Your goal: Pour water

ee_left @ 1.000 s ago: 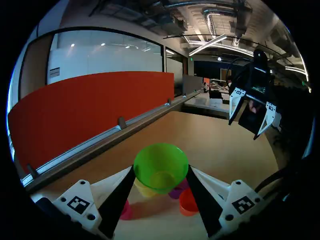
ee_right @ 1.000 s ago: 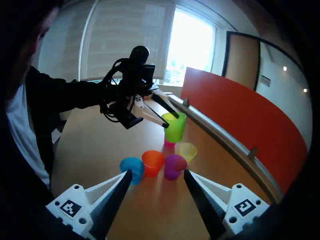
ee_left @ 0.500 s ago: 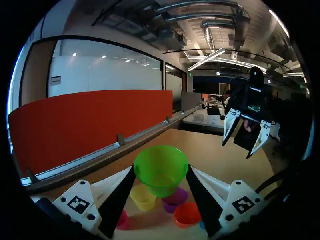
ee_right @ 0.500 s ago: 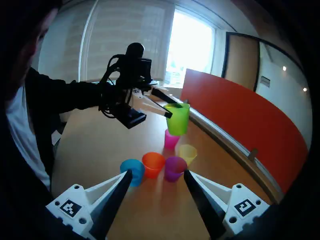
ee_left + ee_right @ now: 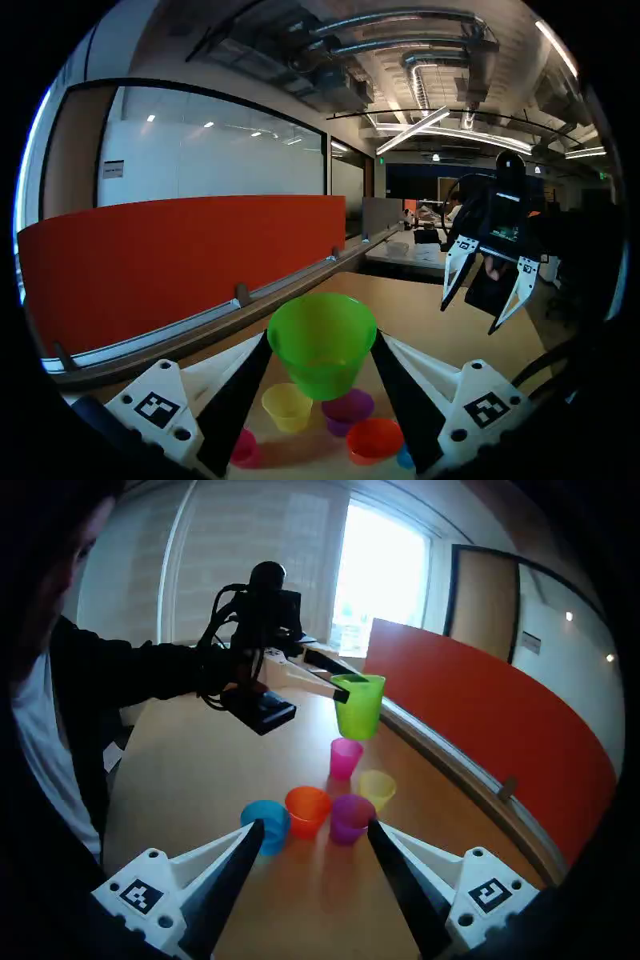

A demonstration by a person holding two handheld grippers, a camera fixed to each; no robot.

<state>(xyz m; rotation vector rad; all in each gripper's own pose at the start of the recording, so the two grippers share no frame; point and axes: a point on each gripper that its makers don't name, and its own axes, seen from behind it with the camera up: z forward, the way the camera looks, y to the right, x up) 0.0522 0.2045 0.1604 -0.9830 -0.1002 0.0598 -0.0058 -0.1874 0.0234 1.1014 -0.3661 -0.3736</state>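
My left gripper (image 5: 320, 352) is shut on a translucent green cup (image 5: 322, 340), held upright in the air above a cluster of small cups. In the right gripper view the green cup (image 5: 358, 706) hangs over the pink cup (image 5: 346, 758), gripped at its rim by the left gripper (image 5: 344, 684). Yellow (image 5: 376, 788), purple (image 5: 351, 817), orange (image 5: 307, 810) and blue (image 5: 266, 824) cups stand on the wooden table (image 5: 184, 776). My right gripper (image 5: 314, 832) is open, low and just short of the cluster. It hangs open in the air, seen from the left (image 5: 484, 292).
A red partition (image 5: 496, 728) with a metal rail runs along the table's far edge. A person's dark sleeve (image 5: 136, 672) reaches in from the left. Bare tabletop lies left of the cups.
The left gripper has lifted the green cup higher above the cluster, so the pink cup beneath now shows fully. The right gripper has stayed open and nearly still.
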